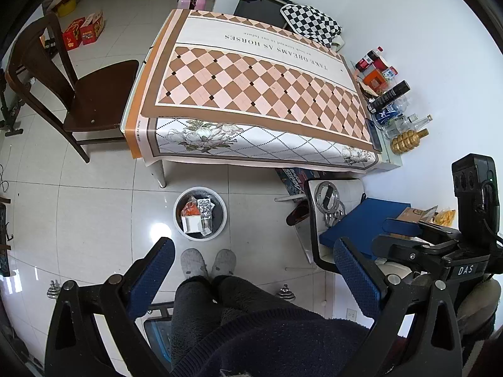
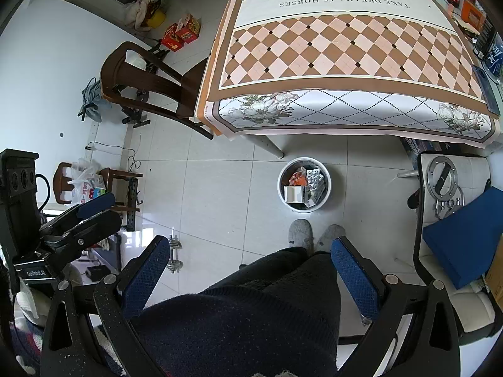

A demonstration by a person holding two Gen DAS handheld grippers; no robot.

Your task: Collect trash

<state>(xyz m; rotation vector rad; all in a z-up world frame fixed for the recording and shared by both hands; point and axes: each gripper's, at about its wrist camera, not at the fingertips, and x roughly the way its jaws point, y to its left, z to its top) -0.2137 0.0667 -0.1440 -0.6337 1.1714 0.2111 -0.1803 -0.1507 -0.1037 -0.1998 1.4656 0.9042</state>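
The left hand-held gripper point(image 1: 254, 279) is held wide open with nothing between its 2 blue pads, and the right hand-held gripper point(image 2: 251, 278) is spread just as wide and is also empty; both hang above the person's dark trousers point(image 1: 239, 301) and grey slippers point(image 1: 207, 262). On the tiled floor point(image 1: 94, 220), just beyond the slippers and near the front leg of the desk point(image 1: 251, 94), stands a round white trash bin point(image 1: 200, 213) with a dark liner. The trash is inside it: an orange wrapper point(image 1: 191, 210) at the back left, a white open box point(image 1: 191, 223) at the front left, and a silver foil blister pack point(image 1: 206, 207) with more crinkled foil below it on the right. From the right wrist view the same bin point(image 2: 304, 184) shows the same 3 kinds of trash packed close together, filling most of the opening. The desk is covered with a checked brown and peach cloth and its top is bare. Along its right edge, against the wall, bottles and small boxes point(image 1: 386, 94) are crowded together. A dark wooden chair point(image 1: 78, 94) stands at the left of the desk. To the right, a white chair point(image 1: 333, 207) carries metal rings and a blue box point(image 1: 361, 226).
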